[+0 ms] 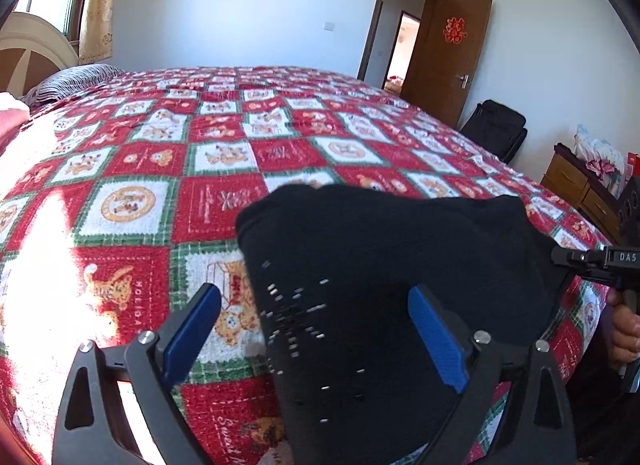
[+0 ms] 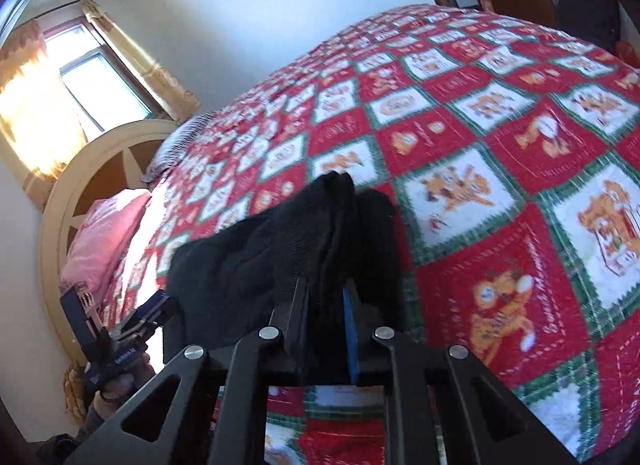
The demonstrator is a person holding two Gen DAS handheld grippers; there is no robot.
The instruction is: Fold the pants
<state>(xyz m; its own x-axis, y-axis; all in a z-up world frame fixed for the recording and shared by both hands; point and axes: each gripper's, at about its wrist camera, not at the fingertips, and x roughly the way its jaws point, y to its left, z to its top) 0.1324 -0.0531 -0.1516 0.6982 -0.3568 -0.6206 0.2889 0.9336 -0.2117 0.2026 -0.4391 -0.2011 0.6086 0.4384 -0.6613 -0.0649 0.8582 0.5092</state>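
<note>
The black pants [image 1: 380, 273] lie bunched on the red patterned bed cover near the front edge of the bed. My left gripper [image 1: 316, 305] is open, its blue pads [image 1: 192, 329] wide apart, one on each side of the pants' left part. My right gripper [image 2: 326, 297] is shut on a thick fold of the black pants [image 2: 280, 241] and holds it raised off the cover. In the left wrist view the right gripper [image 1: 568, 261] shows at the pants' right end. In the right wrist view the left gripper [image 2: 160, 307] shows at the pants' left end.
The bed cover [image 1: 240, 137] spreads far beyond the pants. A pink pillow [image 2: 104, 241] and a striped pillow [image 1: 76, 79] lie by the headboard [image 2: 72, 193]. A wooden dresser [image 1: 580, 189], a black bag [image 1: 496, 125] and an open door [image 1: 452, 57] stand to the right.
</note>
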